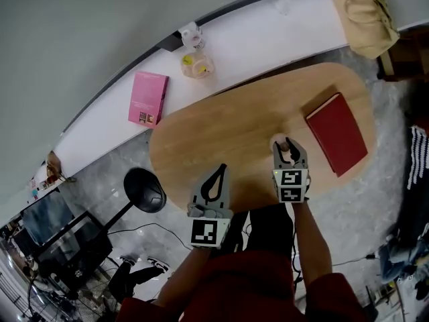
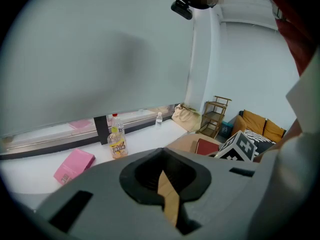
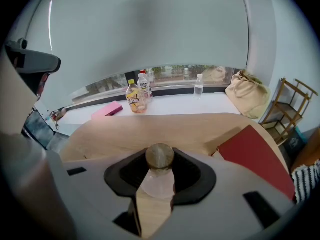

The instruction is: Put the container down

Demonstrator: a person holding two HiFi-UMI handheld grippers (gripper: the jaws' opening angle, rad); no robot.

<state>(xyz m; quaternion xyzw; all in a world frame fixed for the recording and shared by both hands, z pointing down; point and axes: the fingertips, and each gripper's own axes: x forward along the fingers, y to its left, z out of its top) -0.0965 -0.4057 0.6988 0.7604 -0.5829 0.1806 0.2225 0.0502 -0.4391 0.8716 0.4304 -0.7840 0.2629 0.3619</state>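
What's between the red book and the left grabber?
The right gripper, holding the small container, shows there in the head view.

The desk (image 1: 214, 129) is bare across its left and centre. Obstacles: a red book (image 1: 337, 134) at the right end, and the container (image 1: 279, 142) near the book's left edge.

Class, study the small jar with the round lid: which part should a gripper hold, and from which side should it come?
Grip the jar round its clear body just under the lid, coming from the person's side and angled downward. The body is round, so curved jaws cup it, as the right gripper does now.
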